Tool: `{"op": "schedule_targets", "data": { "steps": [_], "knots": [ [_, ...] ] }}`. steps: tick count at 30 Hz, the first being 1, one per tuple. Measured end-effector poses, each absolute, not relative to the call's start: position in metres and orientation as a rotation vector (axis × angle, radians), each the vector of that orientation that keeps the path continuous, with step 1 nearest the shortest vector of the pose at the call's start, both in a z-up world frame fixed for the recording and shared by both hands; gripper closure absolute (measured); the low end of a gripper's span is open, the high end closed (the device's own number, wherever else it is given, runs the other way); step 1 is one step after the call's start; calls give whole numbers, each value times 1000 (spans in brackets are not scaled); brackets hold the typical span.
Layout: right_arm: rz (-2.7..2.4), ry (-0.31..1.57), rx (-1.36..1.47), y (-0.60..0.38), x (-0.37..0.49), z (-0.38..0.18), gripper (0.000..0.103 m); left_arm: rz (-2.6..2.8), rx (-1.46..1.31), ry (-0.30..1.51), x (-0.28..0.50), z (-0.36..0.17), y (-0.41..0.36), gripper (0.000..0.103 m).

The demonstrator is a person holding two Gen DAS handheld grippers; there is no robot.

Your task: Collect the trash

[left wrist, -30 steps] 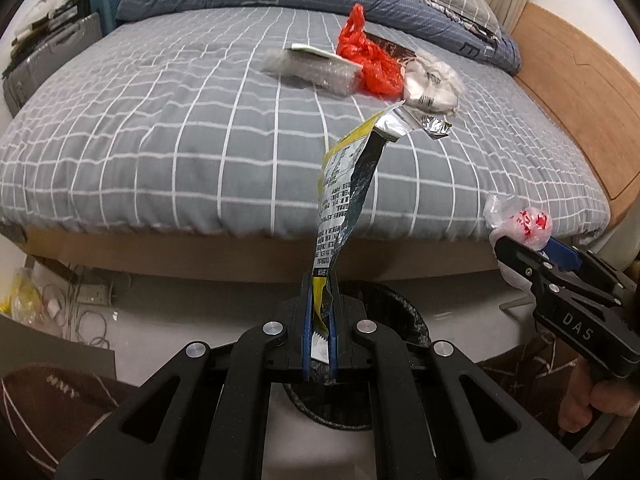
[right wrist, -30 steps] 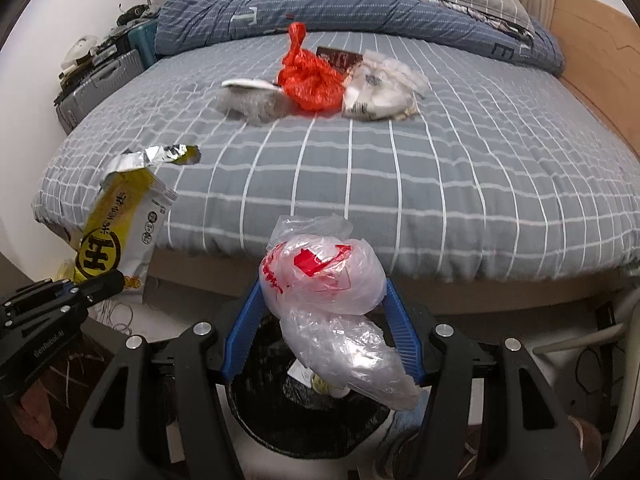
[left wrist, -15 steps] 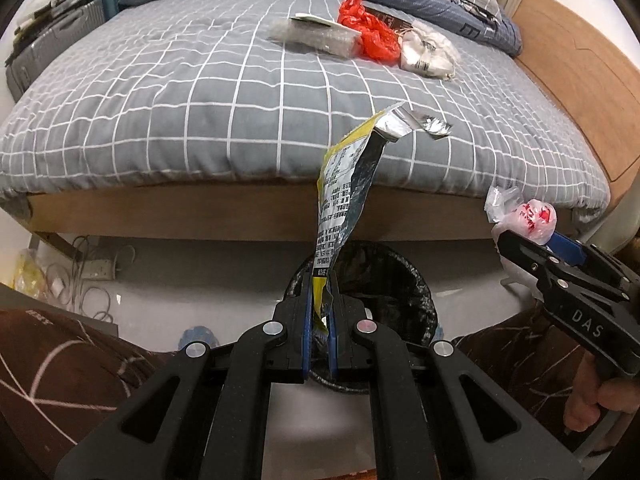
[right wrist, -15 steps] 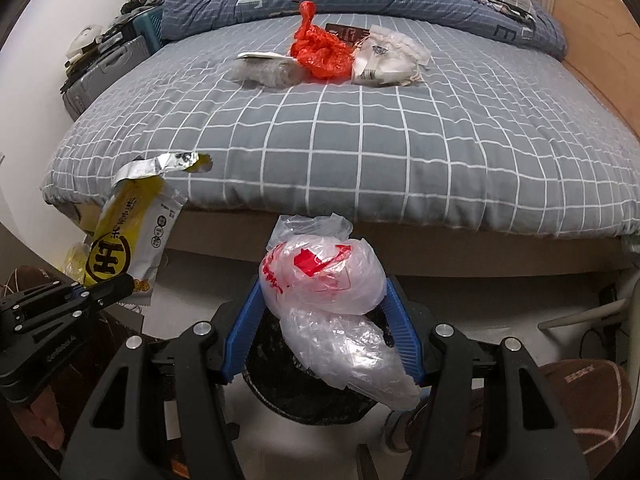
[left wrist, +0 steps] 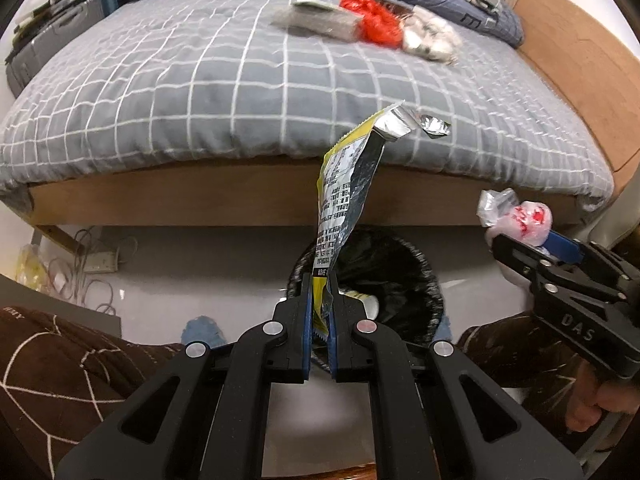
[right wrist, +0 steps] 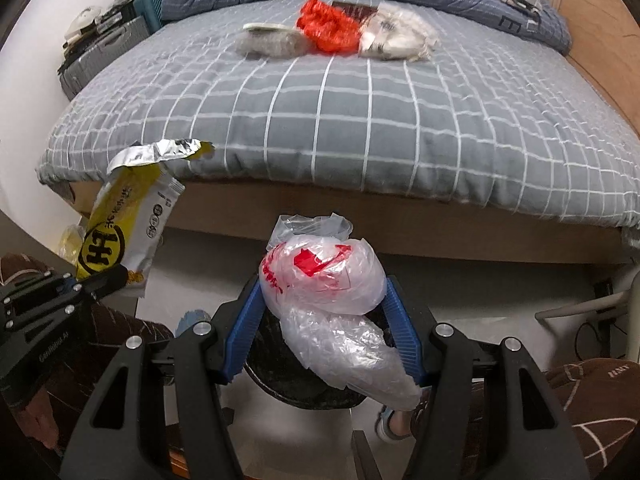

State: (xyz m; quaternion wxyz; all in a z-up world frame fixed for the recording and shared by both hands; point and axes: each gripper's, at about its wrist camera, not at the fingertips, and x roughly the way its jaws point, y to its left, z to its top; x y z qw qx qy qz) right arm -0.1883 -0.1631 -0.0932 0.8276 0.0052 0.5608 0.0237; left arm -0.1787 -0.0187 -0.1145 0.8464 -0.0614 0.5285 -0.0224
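My left gripper [left wrist: 322, 320] is squeezed tight on the bottom of a long yellow and silver snack wrapper [left wrist: 344, 200], which stands up above the round black trash bin [left wrist: 400, 280] on the floor. My right gripper [right wrist: 322, 320] is clamped around a crumpled clear plastic bag with red print [right wrist: 324, 280], also over the bin. More trash, like a bright red plastic bag [right wrist: 328, 32], lies far back on the grey checked bed [right wrist: 360, 120].

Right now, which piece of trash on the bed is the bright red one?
The crumpled red plastic bag. It lies on the bed between the grey clear-wrapped packet and the whitish bag, which have no bright colour.
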Motion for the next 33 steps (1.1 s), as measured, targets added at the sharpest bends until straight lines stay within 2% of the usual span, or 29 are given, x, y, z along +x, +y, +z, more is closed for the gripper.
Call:
{"op": "schedule_targets", "data": {
  "steps": [24,33],
  "knots": [
    [30,1375,41,-179,-163,-203,45,26,-169,1307,-134,-224,9,97],
    [40,1436,57,-177,-153,-231,45,14,-179,1344,-126,-247,10,97]
  ]
}}
